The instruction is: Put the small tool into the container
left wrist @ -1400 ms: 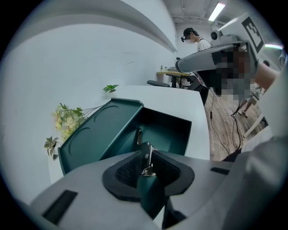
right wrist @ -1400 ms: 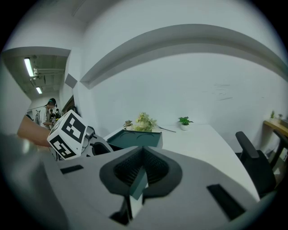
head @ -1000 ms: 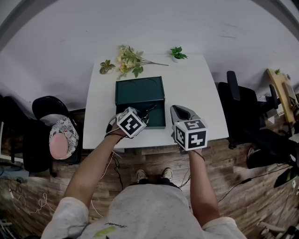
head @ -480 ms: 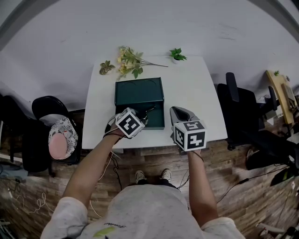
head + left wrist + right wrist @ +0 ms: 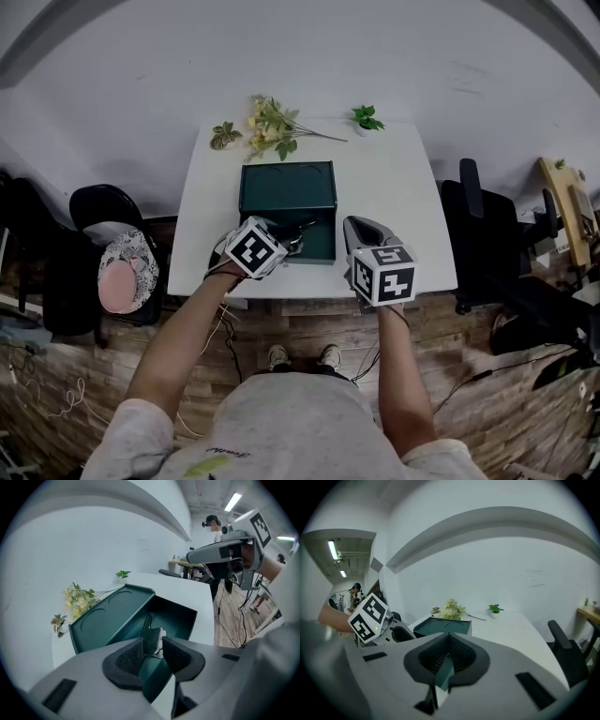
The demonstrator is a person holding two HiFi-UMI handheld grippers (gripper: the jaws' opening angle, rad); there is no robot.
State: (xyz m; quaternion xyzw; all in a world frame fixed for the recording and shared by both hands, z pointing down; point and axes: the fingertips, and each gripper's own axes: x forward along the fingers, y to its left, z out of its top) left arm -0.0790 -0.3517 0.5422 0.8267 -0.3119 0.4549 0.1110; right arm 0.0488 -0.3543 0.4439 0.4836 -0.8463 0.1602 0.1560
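Observation:
The container is a dark green box [image 5: 317, 246] whose lid [image 5: 287, 186] lies open behind it on the white table [image 5: 389, 192]. In the left gripper view the box [image 5: 180, 616] and lid [image 5: 110, 613] fill the middle. My left gripper [image 5: 296, 234] [image 5: 153, 645] hovers over the box's near left corner, its jaws apart. The small dark tool [image 5: 148, 629], with a white piece beside it, shows in the gap just past the pads [image 5: 129, 656]; neither pad visibly presses on it. My right gripper [image 5: 351, 225] [image 5: 449, 639] sits shut and empty just right of the box.
Artificial flowers [image 5: 272, 127] and a small potted plant [image 5: 367, 117] lie along the table's far edge. Black chairs stand to the left [image 5: 103, 211] and right [image 5: 478, 220] of the table. In the gripper views, another person stands far off in the room.
The head camera has shifted a little. The left gripper has drawn slightly left and back at the box's near corner. The right gripper stays put.

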